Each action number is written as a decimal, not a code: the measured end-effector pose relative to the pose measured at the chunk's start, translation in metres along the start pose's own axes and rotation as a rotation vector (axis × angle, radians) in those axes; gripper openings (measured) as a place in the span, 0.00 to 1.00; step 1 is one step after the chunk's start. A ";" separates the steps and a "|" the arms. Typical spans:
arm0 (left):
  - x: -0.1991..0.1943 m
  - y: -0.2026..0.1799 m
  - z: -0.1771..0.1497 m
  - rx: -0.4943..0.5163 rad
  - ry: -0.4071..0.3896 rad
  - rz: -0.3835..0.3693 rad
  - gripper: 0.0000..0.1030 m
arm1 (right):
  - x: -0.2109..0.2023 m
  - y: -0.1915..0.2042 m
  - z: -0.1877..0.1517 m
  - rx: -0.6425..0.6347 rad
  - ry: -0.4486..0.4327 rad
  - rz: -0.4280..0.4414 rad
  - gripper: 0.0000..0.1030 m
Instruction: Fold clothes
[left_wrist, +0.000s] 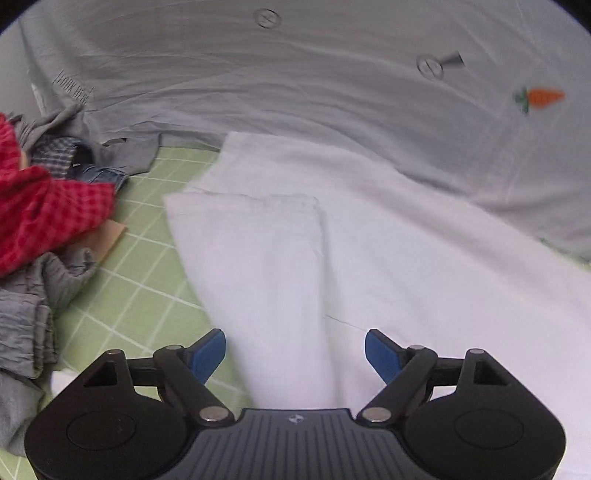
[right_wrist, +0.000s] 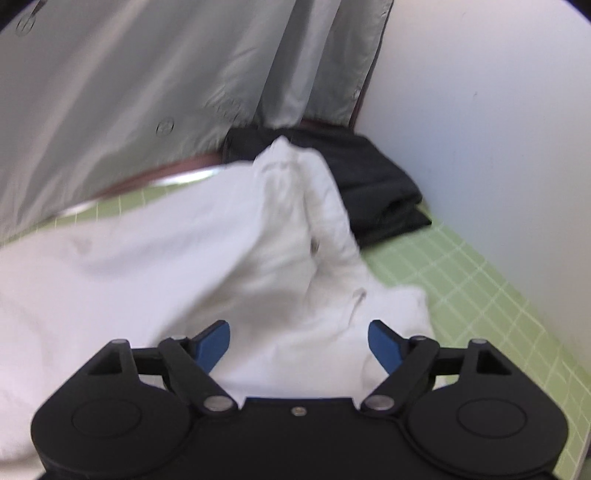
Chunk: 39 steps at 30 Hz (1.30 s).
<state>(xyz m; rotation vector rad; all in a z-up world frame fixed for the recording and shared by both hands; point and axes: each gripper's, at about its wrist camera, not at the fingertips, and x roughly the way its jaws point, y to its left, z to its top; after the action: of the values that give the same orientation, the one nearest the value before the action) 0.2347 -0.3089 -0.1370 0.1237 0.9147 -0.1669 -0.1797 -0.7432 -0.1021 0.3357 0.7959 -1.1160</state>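
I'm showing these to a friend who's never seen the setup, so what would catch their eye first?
Probably the big white garment spread over the green grid mat, lying right in front of both open claws, left and right. Next, the red checked cloth heaped with grey clothes at the left edge of the left view. The small orange carrot on the grey shirt behind also pops out.

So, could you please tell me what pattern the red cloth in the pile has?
The red cloth has a small darker check; the left wrist view shows it best.
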 end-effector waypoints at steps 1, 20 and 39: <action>0.003 -0.006 0.000 0.022 0.001 0.032 0.81 | 0.000 0.004 -0.004 -0.007 0.014 -0.007 0.81; -0.037 0.130 0.018 -0.317 -0.019 0.382 0.81 | -0.014 0.016 -0.005 0.024 0.093 0.042 0.82; -0.110 0.067 -0.082 -0.092 0.113 0.138 0.86 | -0.044 -0.023 -0.061 0.071 0.143 0.107 0.84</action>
<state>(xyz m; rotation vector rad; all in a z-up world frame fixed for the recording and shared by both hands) 0.1182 -0.2188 -0.0973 0.1118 1.0213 0.0103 -0.2337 -0.6866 -0.1088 0.5167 0.8557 -1.0297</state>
